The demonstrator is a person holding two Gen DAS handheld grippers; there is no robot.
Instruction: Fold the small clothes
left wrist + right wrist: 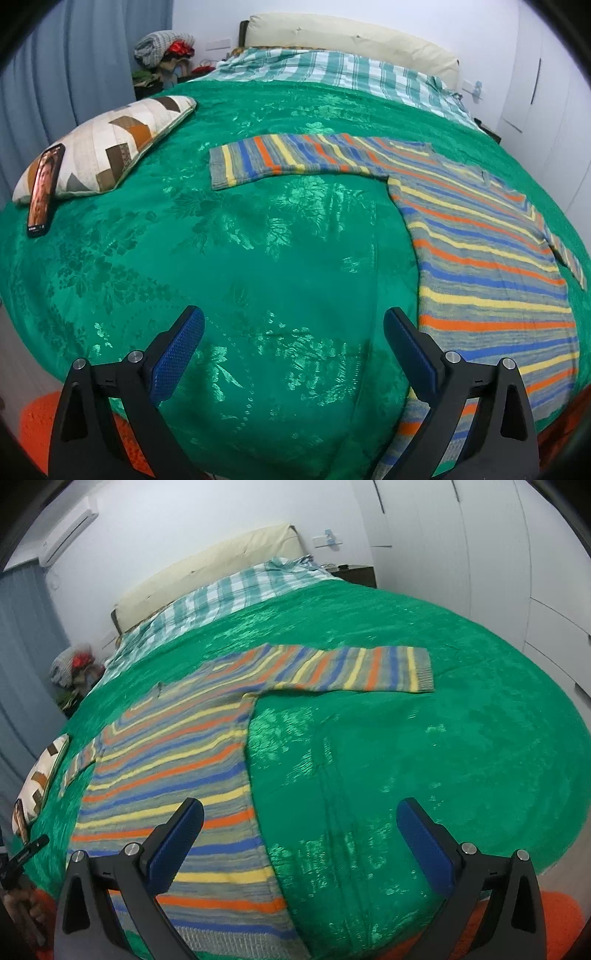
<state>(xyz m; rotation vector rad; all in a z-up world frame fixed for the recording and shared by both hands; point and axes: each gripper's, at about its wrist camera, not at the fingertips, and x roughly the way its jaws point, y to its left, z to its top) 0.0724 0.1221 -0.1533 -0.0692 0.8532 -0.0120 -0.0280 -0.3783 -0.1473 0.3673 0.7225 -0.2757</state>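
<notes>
Green bedspread (258, 229), striped sweater (491, 258) lengthwise.

Sweater (491, 258): grey with orange, yellow, blue stripes, on green floral-sheen bedspread (240, 258); beside it, cream-and-brown chevron cushion (107, 147)

— What lies on the green bedspread (258, 229)?
— A patchwork cushion (107, 147), a phone (44, 190) leaning on it.
— Further back?
— Checked sheet (332, 70), cream headboard (351, 40), perhaps piled clothes (164, 48) beside blue curtains (66, 66).
</notes>
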